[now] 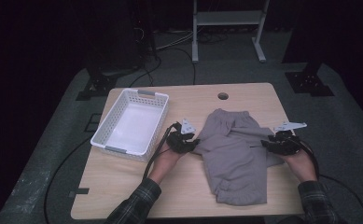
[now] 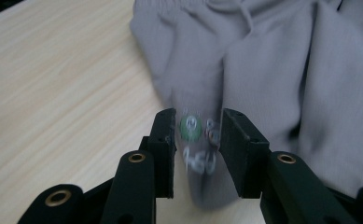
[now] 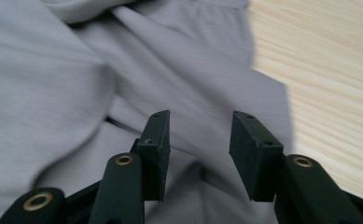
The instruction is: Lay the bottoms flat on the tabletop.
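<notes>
The grey trousers [image 1: 235, 154], of soft, matte knit fabric with gathered cuffs and an elastic waistband, are laid folded and creased on the right half of the pale wood-grain tabletop [image 1: 123, 186]. The left gripper [image 1: 184, 141] is set at the garment's left edge, the right gripper [image 1: 276, 142] at its right edge; both are parted narrowly over the cloth without pinching it. A white perforated plastic basket [image 1: 109, 123] is placed far left. Bare tabletop is left along the near edge.

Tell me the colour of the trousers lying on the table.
Plain light grey. The trousers show best in the high view, beside the white basket.
</notes>
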The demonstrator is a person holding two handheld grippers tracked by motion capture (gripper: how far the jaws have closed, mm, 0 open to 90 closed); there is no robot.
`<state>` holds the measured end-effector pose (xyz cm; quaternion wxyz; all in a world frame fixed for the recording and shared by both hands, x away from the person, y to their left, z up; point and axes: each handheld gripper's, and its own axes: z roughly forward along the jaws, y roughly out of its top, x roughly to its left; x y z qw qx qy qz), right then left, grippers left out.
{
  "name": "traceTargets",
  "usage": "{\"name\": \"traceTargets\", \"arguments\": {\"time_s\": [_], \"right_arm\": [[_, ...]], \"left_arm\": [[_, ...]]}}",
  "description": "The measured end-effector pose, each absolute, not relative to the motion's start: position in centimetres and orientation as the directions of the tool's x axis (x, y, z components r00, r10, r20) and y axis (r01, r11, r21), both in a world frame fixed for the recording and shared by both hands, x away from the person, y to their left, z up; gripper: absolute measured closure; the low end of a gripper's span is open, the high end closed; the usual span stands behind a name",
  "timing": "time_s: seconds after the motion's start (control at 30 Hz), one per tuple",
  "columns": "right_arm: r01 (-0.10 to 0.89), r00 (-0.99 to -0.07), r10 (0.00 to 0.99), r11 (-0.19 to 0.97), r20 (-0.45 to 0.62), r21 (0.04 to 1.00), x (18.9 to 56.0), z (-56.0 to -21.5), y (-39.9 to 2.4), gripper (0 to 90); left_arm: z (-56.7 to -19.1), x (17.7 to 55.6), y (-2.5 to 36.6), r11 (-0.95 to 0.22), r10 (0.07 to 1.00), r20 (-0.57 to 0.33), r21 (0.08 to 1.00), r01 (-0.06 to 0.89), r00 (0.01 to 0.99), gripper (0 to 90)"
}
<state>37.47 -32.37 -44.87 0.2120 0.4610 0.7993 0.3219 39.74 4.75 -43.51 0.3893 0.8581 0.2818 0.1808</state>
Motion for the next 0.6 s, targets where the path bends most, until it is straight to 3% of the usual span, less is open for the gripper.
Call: {"name": "traceTargets", "arguments": {"time_s": [0.37, 0.6], "right_arm": [[0.562, -0.599, 0.800, 0.384, 0.040, 0.733, 37.6, -45.1, -29.4, 50.0], [0.560, -0.704, 0.707, 0.495, 0.067, 0.664, 37.7, -47.1, -26.1, 47.5]], "left_arm": [[-43.2, 41.8, 2.9, -0.506, 0.610, 0.055, 0.795, 0.335, 0.791, 59.1], [-43.3, 42.8, 1.8, -0.508, 0.602, 0.053, 0.795, 0.330, 0.797, 57.1]]}}
